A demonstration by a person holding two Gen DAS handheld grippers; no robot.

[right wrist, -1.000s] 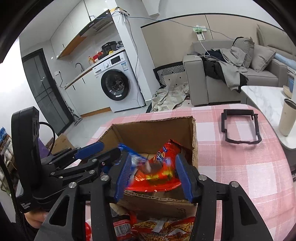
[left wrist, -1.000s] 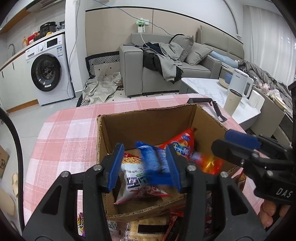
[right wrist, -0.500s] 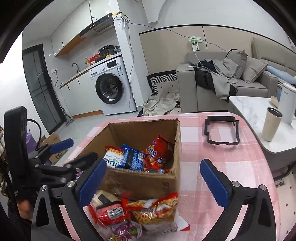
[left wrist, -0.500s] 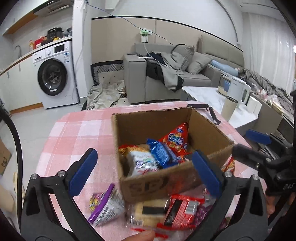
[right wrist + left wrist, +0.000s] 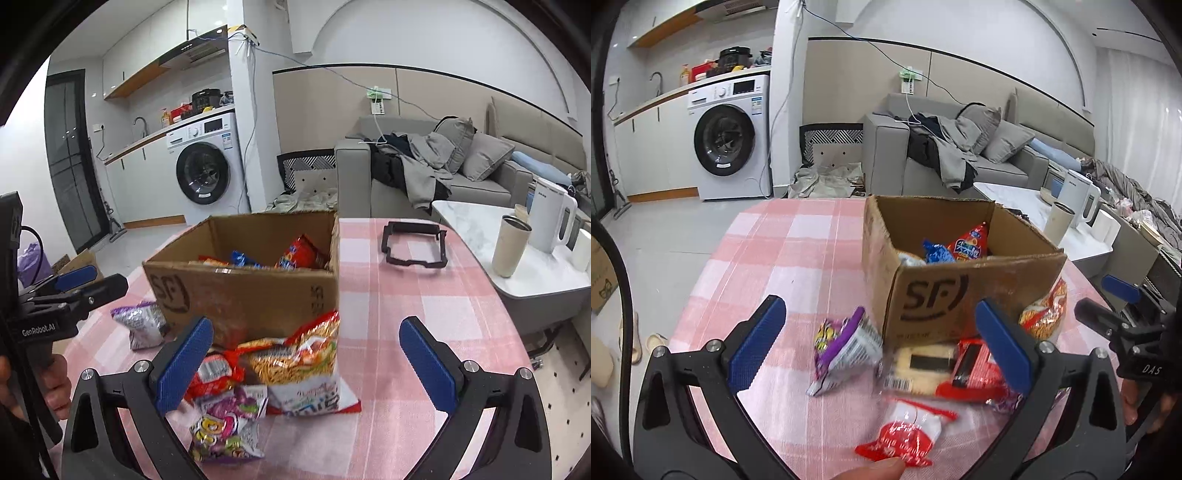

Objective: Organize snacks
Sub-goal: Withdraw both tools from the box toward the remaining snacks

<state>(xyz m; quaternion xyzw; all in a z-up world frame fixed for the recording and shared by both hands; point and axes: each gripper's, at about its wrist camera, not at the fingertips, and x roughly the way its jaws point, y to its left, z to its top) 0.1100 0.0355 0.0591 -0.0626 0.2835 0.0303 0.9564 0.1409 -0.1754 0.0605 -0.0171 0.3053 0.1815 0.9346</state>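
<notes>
Both grippers are hovering over the near edge of the table [image 5: 798, 258], which is wearing a pink-and-white checked cloth. The left gripper [image 5: 882, 345] is standing spread wide with nothing between its blue pads; its jaws have just been opening. The right gripper [image 5: 314, 363] is spread just as wide and is likewise gripping nothing, its jaws having also just been opening.

The cardboard box [image 5: 964, 291] is sitting toward the middle of the table, open at the top. Inside it a red snack bag [image 5: 969, 245] is leaning upright beside a blue snack packet [image 5: 936, 253].

Loose snacks are lying on the cloth between the box and the near edge. A purple-and-silver packet [image 5: 842, 349] is lying by the box's near left corner. A pale yellow packet [image 5: 921, 365] and a red wrapper [image 5: 971, 373] are resting against the box's front wall. A red-and-white packet [image 5: 908, 435] is lying closest to the near edge. A large orange noodle-snack bag [image 5: 303, 362] is leaning at the box's near right corner.

A black plastic frame [image 5: 413, 243] is lying near the far right edge, well apart from the box.
</notes>
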